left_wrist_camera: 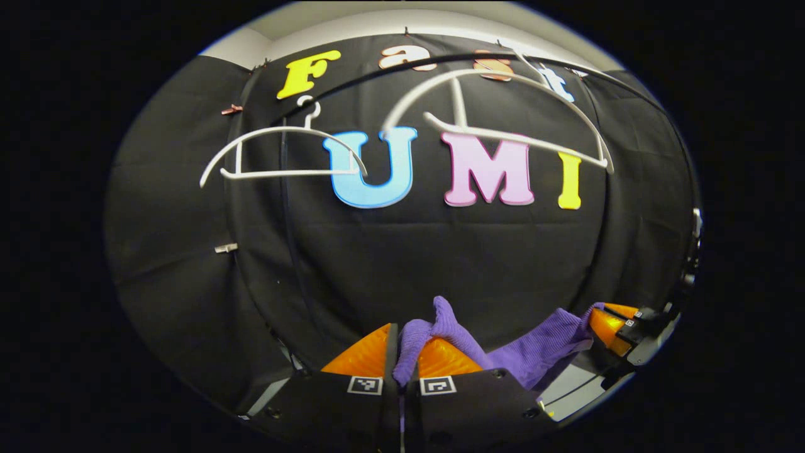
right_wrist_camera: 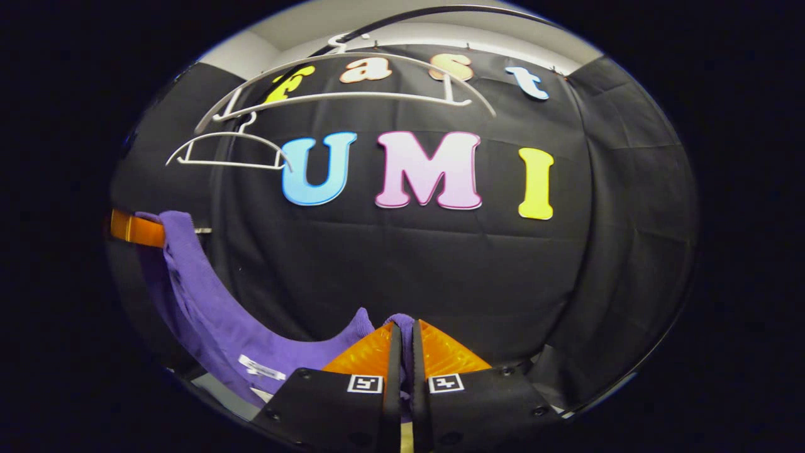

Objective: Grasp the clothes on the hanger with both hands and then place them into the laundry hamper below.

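A purple knitted garment (left_wrist_camera: 534,355) hangs stretched between the two grippers, off the hangers. My left gripper (left_wrist_camera: 402,355) is shut on one bunched edge of it, cloth poking up between the fingers. At the far right of the left gripper view the right gripper (left_wrist_camera: 607,324) pinches the other end. In the right gripper view my right gripper (right_wrist_camera: 402,343) is shut on the purple garment (right_wrist_camera: 214,314), which sags to the left toward the left gripper (right_wrist_camera: 135,229). Two bare white hangers (left_wrist_camera: 283,154) (left_wrist_camera: 497,119) hang from a dark rail above.
The black cloth wall (left_wrist_camera: 440,251) stands close ahead. The curved dark rail (right_wrist_camera: 440,12) runs overhead with the white hangers (right_wrist_camera: 339,85) (right_wrist_camera: 229,151) below it. A pale strip of floor or furniture (left_wrist_camera: 569,387) shows low at the right.
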